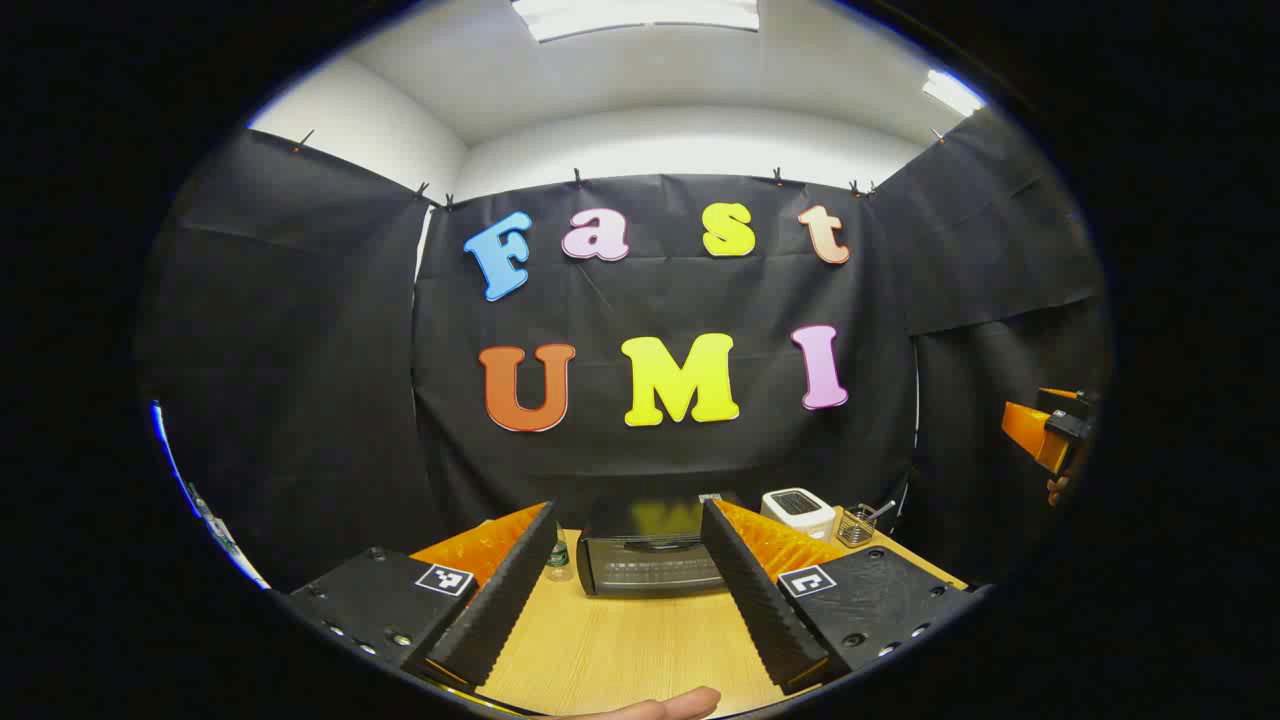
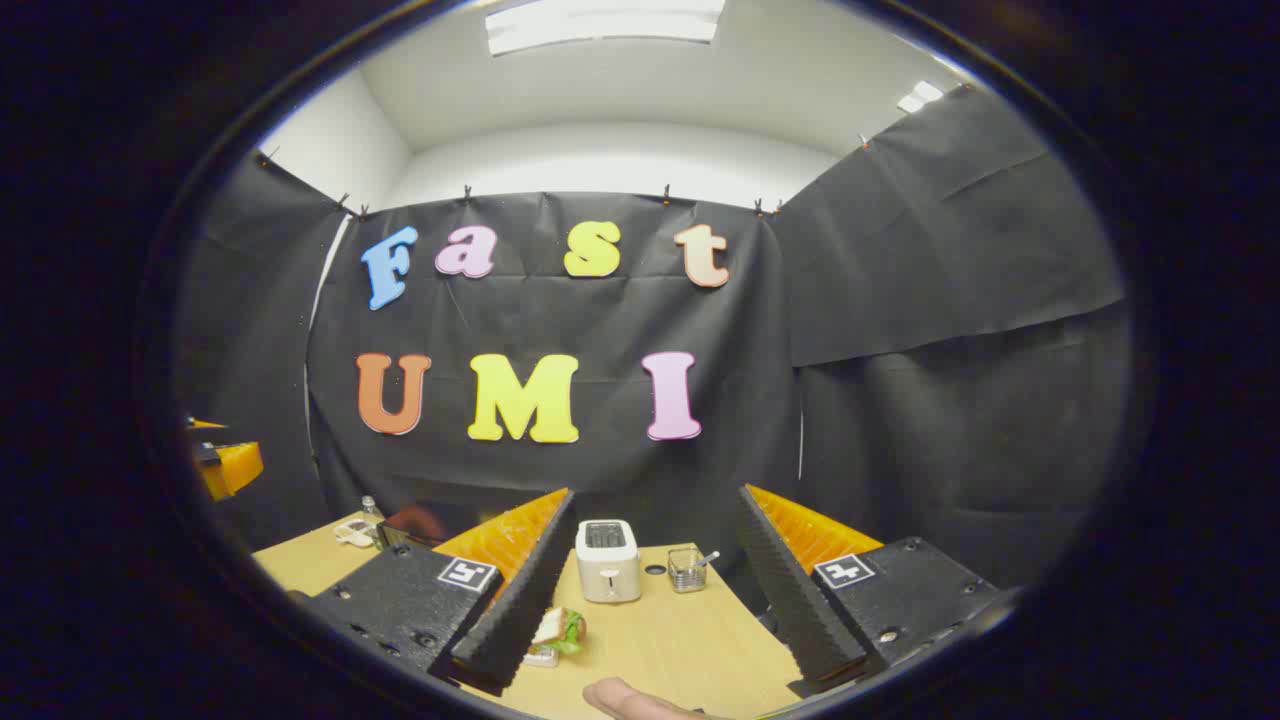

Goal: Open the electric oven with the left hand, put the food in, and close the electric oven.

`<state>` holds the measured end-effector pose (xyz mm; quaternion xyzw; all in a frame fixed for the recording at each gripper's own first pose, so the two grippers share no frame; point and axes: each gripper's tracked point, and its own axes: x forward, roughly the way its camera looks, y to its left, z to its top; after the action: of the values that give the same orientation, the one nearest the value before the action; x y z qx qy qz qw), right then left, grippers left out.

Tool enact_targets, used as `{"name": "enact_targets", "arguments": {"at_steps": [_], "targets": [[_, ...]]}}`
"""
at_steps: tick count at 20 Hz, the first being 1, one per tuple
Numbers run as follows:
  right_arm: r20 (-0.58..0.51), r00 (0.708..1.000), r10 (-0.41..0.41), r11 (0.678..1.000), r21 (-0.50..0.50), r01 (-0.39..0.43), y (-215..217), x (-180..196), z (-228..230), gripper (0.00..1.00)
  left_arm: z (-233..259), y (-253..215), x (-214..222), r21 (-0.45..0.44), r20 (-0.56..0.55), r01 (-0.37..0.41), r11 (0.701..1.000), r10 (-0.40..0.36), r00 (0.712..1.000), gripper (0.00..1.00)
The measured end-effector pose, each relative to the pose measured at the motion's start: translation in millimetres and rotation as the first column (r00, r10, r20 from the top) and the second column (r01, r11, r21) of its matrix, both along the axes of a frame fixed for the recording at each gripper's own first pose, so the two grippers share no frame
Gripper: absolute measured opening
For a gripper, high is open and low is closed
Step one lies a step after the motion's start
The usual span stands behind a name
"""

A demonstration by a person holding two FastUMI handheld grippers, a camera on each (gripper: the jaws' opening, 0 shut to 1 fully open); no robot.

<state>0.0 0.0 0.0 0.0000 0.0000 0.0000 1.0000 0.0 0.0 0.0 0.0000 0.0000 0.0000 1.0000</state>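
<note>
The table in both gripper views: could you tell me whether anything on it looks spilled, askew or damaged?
Nothing stands out. The oven sits shut and level, the toaster is upright, and the sandwich lies intact on the table. Both grippers are open.

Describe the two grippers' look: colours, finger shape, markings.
Left gripper and right gripper match: black bodies with screw holes, orange ribbed outer shells, long wedge-shaped fingers with black ridged pads, and a square black-and-white marker on each side.

Wooden bench (image 1: 620, 650) and its load
Oven (image 1: 650, 562), toaster (image 2: 607, 560), wire basket (image 2: 686, 570), small bottle (image 1: 558, 555) and sandwich (image 2: 558, 632) rest on it.
</note>
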Motion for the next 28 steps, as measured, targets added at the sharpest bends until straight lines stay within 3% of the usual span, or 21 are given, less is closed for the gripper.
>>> {"name": "enact_targets", "arguments": {"at_steps": [7,10,14,15,16,19,20,21,26,27,28], "targets": [[-0.001,1.0,0.019,1.0,0.01,-0.019,7,1,-3,0.9,-1,5,4,0.015,0.019,-0.024,1.0,0.023,1.0,0.95],[0.008,1.0,0.021,1.0,0.01,-0.021,9,2,-5,0.9,4,13,9,-0.023,0.043,-0.05,0.998,0.051,0.998,0.95],[0.028,0.999,0.018,1.0,0.017,-0.018,11,8,-9,0.9,6,26,29,-0.007,0.096,-0.106,0.994,0.106,0.99,0.94],[0.032,0.999,0.017,1.0,0.015,-0.017,11,11,-10,1.0,3,23,39,-0.004,0.093,-0.101,0.995,0.101,0.991,0.94],[0.034,0.999,0.015,1.0,0.016,-0.016,12,15,-11,0.89,0,21,49,-0.004,0.088,-0.095,0.995,0.095,0.992,0.94],[0.055,0.998,-0.012,1.0,0.028,0.01,7,28,-15,0.9,-9,14,87,-0.002,0.082,-0.066,0.998,0.066,0.994,0.94],[0.075,0.997,-0.023,0.999,0.026,0.021,5,33,-12,1.0,-13,9,102,-0.002,0.082,-0.05,0.999,0.05,0.995,0.94],[0.088,0.996,-0.028,0.999,0.024,0.026,6,37,-11,0.89,-17,5,119,-0.009,0.079,-0.035,0.999,0.036,0.996,0.94],[0.109,0.994,-0.018,1.0,-0.01,0.019,5,56,-13,0.9,-62,-6,205,-0.063,-0.004,-0.023,0.998,0.022,1.0,0.94],[0.132,0.991,-0.026,0.999,-0.02,0.029,1,57,-8,1.0,-71,-10,221,-0.059,-0.023,-0.024,0.998,0.022,0.999,0.94],[0.149,0.988,-0.034,0.999,-0.026,0.038,-2,59,-6,0.89,-82,-14,238,-0.052,-0.043,-0.026,0.998,0.024,0.999,0.94]]}}
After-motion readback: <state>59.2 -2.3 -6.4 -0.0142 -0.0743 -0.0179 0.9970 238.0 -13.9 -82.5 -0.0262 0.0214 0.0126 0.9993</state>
